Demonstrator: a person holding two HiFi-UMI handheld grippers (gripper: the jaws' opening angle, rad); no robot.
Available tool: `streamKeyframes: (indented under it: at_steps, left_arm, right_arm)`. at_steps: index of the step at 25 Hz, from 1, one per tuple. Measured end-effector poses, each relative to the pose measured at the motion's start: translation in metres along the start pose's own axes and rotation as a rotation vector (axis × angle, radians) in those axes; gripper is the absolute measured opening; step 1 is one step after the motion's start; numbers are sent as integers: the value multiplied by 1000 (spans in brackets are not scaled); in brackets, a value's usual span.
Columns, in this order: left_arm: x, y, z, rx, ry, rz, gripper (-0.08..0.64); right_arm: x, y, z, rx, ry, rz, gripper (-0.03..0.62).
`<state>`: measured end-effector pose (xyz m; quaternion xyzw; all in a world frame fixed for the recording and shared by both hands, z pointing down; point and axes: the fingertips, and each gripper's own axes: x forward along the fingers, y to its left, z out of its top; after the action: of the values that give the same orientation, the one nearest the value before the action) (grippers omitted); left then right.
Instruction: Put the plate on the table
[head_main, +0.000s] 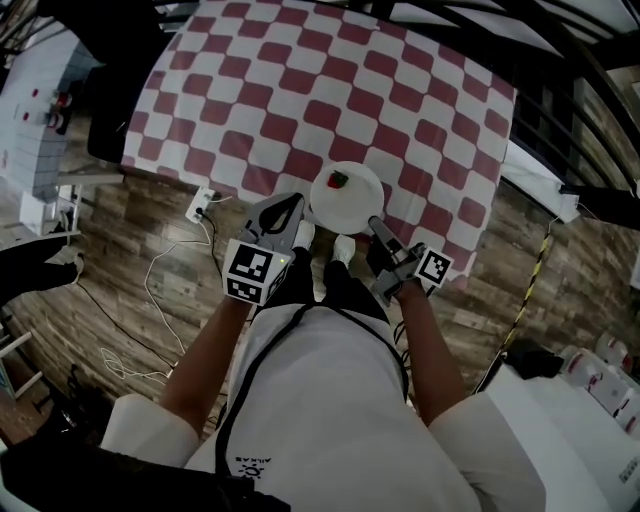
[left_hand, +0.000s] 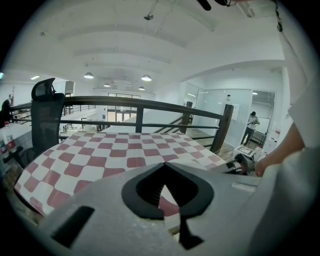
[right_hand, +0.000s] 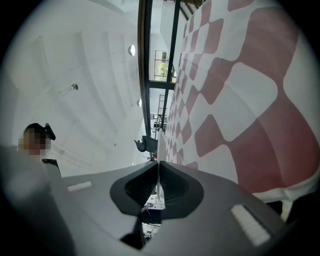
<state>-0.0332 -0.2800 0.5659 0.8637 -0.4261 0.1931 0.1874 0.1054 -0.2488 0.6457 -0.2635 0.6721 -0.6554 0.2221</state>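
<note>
A white plate (head_main: 352, 196) with a small red item (head_main: 339, 179) on it hangs at the near edge of the table with the red-and-white checked cloth (head_main: 330, 90). My right gripper (head_main: 374, 222) is shut on the plate's near right rim. In the right gripper view the plate (right_hand: 160, 142) shows edge-on as a thin white line clamped between the jaws of my right gripper (right_hand: 158, 162). My left gripper (head_main: 290, 203) sits just left of the plate. In the left gripper view my left gripper (left_hand: 163, 166) has its tips together with nothing between them, and the checked cloth (left_hand: 115, 155) lies ahead.
A black chair (head_main: 125, 80) stands at the table's far left corner. A white power strip (head_main: 203, 205) and cables (head_main: 150, 290) lie on the wood floor by the near left edge. A dark railing (left_hand: 145, 107) runs behind the table. A person (left_hand: 251, 126) stands far off.
</note>
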Motion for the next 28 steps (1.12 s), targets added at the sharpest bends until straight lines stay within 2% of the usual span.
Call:
streamKeyframes:
  at_steps: [11, 19, 26, 28]
  left_arm:
    - [9, 0, -27, -16, 45, 1, 5]
    - [14, -3, -25, -21, 48, -9, 5]
    - [11, -1, -25, -14, 48, -17, 5]
    - [11, 0, -25, -10, 49, -21, 5]
  right_arm:
    - [6, -30, -4, 7, 24, -51, 20]
    - [6, -43, -5, 13, 31, -95, 20]
    - [6, -52, -2, 10, 17, -160, 20]
    - [6, -59, -1, 16, 15, -204, 17]
